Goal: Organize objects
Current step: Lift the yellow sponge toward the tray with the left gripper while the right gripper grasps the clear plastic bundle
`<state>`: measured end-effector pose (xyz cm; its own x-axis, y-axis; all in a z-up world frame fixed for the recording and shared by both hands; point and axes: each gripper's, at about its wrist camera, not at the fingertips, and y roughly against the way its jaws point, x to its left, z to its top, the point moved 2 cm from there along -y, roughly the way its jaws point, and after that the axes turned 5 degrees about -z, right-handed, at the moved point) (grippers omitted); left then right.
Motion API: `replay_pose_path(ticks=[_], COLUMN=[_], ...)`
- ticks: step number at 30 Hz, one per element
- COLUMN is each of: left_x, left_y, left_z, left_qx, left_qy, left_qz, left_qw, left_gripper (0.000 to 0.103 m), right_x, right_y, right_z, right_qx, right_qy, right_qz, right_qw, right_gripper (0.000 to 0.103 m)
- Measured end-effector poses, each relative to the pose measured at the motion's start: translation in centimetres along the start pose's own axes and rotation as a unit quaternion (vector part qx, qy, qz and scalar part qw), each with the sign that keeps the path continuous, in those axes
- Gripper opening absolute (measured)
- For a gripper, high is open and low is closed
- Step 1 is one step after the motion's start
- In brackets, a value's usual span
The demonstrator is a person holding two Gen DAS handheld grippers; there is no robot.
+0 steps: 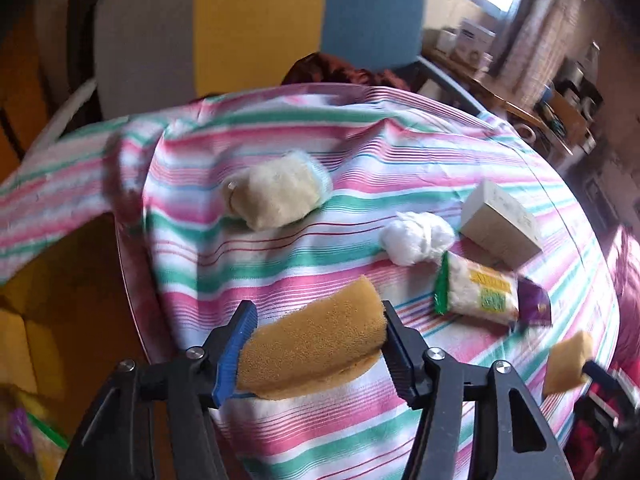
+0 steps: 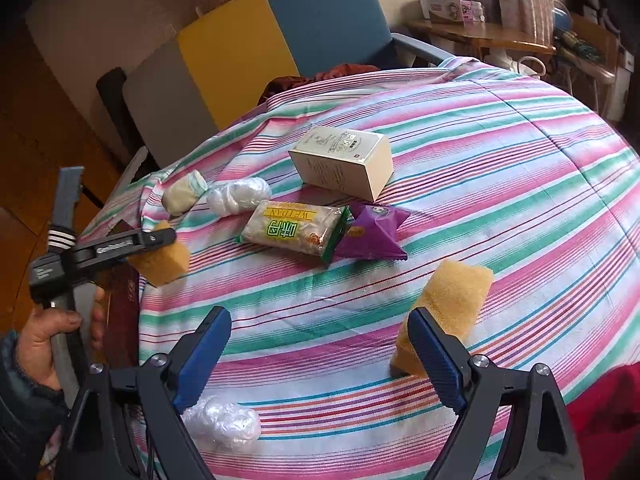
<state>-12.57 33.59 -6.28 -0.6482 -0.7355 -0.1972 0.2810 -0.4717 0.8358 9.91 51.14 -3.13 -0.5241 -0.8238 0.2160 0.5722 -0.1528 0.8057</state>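
Clearly the left gripper (image 1: pixel 316 320) is clamped on a tan sponge (image 1: pixel 316 344), both pads pressed into its sides, over the near-left edge of the table under the striped cloth (image 1: pixel 360 152). The right gripper (image 2: pixel 320 336) stands wide apart with nothing between its pads; a second yellow sponge (image 2: pixel 452 304) touches the outside of its right finger (image 2: pixel 432 352), resting on the cloth. A crinkled clear plastic ball (image 2: pixel 222 422) lies just beside its left finger.

Mid-table, a white rice-cracker packet (image 2: pixel 296 232) touches a purple snack pouch (image 2: pixel 372 232); a cream carton (image 2: pixel 344 164) sits just behind them. A white wad (image 2: pixel 238 196) and a beige roll (image 2: pixel 184 194) lie to the left.

Behind the table stand chairs with grey, yellow and blue backs (image 2: pixel 320 20).

The left wrist view is motion-blurred, and the carton's print cannot be read. The person's left hand (image 2: pixel 52 344) shows only partly.
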Motion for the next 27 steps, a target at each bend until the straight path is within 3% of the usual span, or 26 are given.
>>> replay_pose_path(ticks=[9,12,14,18,27], left_x=[-2.5,-2.6,-2.5,-1.7,1.0], left_y=[4.2,5.7,6.8,9.1,13.5], left_z=[-2.0,-2.9,-3.6,-4.9,-8.2], left_qx=[-0.05,-0.055,-0.062,-0.074,-0.095], left_qy=[-0.059,-0.052,-0.051,-0.04,-0.008], left_qz=[-0.046,-0.065,-0.069,-0.076,-0.076], left_qw=[0.996,0.995,0.9944,0.9936,0.9925], left_gripper=[0.06,0.06,0.06,0.06,0.06], right_x=[0.2,1.0,2.9,6.6,9.7], right_y=[-0.2,-0.4,-0.6,-0.6,-1.7], right_z=[-0.1,-0.2,-0.8,-2.5,-6.1], right_qx=[0.0,0.02,0.038,0.054,0.09], right_qy=[0.005,0.01,0.043,0.134,0.236], right_qz=[-0.01,0.058,0.096,0.125,0.119], right_qw=[1.0,0.998,0.994,0.982,0.96], right_gripper=[0.091,0.091,0.091,0.091,0.091])
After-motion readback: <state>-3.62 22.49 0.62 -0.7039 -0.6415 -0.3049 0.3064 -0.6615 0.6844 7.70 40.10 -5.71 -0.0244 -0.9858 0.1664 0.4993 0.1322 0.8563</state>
